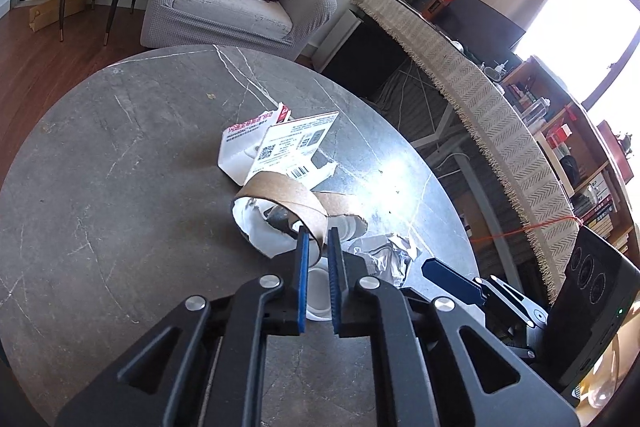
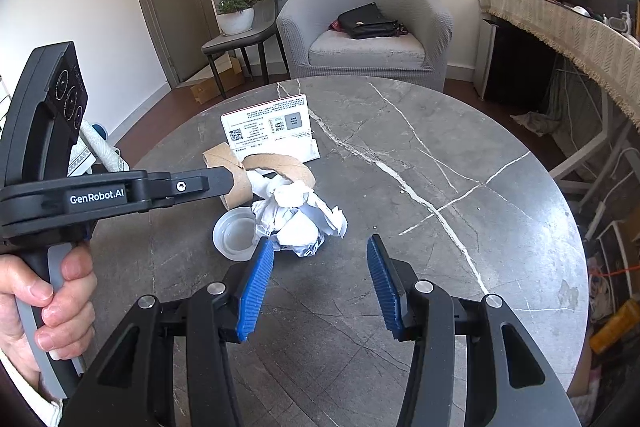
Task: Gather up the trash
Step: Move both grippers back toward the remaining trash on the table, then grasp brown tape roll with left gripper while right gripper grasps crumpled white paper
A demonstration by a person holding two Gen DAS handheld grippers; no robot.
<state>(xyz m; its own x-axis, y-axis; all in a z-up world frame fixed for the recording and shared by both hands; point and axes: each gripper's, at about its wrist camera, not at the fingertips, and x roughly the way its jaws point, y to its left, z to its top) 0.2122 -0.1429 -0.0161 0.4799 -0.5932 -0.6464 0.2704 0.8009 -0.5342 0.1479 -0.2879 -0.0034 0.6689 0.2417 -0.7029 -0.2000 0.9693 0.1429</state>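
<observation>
A trash pile lies on the round grey marble table [image 1: 100,167]: a torn brown cardboard ring [image 1: 280,199], a white printed package [image 1: 280,147], crumpled white paper [image 2: 300,215] and a clear plastic cup [image 2: 236,233]. My left gripper [image 1: 318,239] is shut on the near edge of the cardboard ring; it shows from the side in the right wrist view [image 2: 224,181]. My right gripper [image 2: 320,255] is open and empty, just in front of the crumpled paper, its left fingertip beside the cup. Its finger shows in the left wrist view [image 1: 448,277].
A grey armchair [image 2: 364,31] with a black bag [image 2: 370,21] stands behind the table. A chair with a potted plant [image 2: 240,7] is at the back left. A cloth-covered desk [image 2: 568,27] and shelves [image 1: 580,155] run along the right. The table's [image 2: 480,227] right half is bare marble.
</observation>
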